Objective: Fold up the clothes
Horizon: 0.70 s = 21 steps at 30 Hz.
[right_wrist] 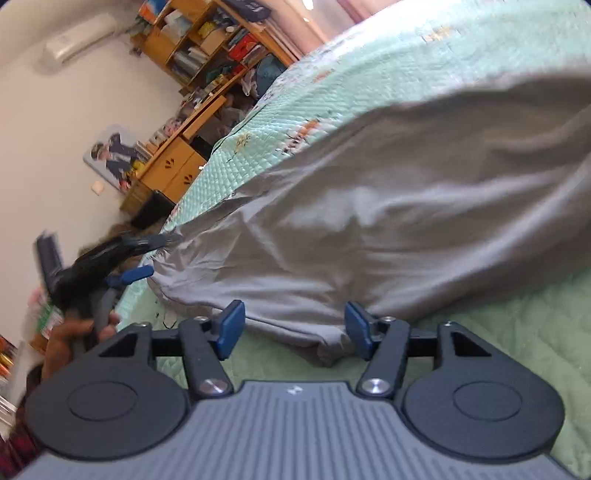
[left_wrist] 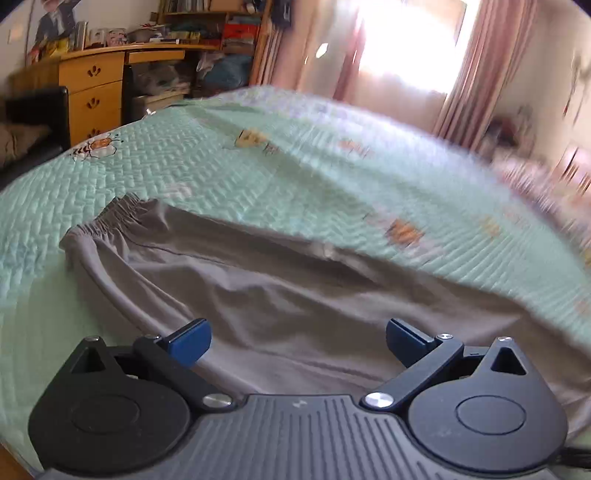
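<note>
A grey garment (left_wrist: 295, 295) with an elastic waistband (left_wrist: 107, 218) lies spread on a mint-green quilted bedspread (left_wrist: 207, 166). My left gripper (left_wrist: 297, 339) hovers over the near part of the cloth, open, with nothing pinched between its blue pads (left_wrist: 190, 341). In the right wrist view the same grey garment (right_wrist: 406, 206) stretches away along the bed. My right gripper (right_wrist: 295, 328) is open at its near edge, and a fold of cloth lies between the pads without being pressed. The left gripper (right_wrist: 155, 258) shows at the garment's far left end, held by a hand (right_wrist: 70, 339).
A wooden desk with drawers (left_wrist: 96, 92) and bookshelves (left_wrist: 207, 26) stand past the bed's far side. Pink curtains (left_wrist: 461, 92) hang at a bright window. A dark chair (left_wrist: 37, 110) is beside the bed. An air conditioner (right_wrist: 77, 33) hangs on the wall.
</note>
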Each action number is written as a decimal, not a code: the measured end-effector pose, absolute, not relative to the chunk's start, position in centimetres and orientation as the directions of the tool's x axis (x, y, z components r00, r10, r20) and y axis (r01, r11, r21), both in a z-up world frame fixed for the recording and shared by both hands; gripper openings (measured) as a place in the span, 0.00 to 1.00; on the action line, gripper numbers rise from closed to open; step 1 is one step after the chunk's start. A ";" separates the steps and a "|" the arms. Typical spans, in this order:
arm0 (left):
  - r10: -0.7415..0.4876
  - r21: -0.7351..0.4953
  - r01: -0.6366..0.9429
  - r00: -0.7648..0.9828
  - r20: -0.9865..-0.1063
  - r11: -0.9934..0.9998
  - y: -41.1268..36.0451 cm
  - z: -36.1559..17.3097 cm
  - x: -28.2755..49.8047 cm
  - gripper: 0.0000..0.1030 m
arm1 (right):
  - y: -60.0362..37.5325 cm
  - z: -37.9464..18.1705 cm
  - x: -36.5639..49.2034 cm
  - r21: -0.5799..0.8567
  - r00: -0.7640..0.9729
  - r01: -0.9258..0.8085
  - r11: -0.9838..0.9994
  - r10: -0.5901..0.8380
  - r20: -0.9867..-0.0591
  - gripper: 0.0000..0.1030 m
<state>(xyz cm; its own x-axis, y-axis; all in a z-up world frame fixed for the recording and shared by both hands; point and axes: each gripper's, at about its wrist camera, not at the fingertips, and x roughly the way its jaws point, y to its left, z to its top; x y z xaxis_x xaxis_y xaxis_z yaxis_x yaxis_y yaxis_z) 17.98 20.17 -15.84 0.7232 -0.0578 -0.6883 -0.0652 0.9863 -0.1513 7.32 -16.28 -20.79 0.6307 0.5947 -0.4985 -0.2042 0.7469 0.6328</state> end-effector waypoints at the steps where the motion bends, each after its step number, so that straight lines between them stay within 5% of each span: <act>1: -0.027 -0.118 -0.083 0.697 -0.717 0.989 20.1 -16.5 18.9 0.97 | -15.9 -20.3 7.2 0.610 0.637 -0.226 0.760 0.589 -0.497 0.61; 6: 0.109 0.031 -0.132 0.642 -0.759 0.991 22.0 -19.2 20.9 1.00 | -15.3 -18.7 7.9 0.527 0.673 -0.263 0.808 0.545 -0.500 0.65; 16: 0.120 0.053 -0.123 0.645 -0.754 0.991 23.2 -19.6 21.7 1.00 | -15.2 -18.0 12.8 0.443 0.738 -0.235 0.865 0.455 -0.498 0.66; 21: 0.127 0.059 -0.125 0.646 -0.753 0.990 23.0 -19.7 21.7 1.00 | -15.5 -21.7 15.4 0.451 0.653 -0.137 0.882 0.423 -0.628 0.70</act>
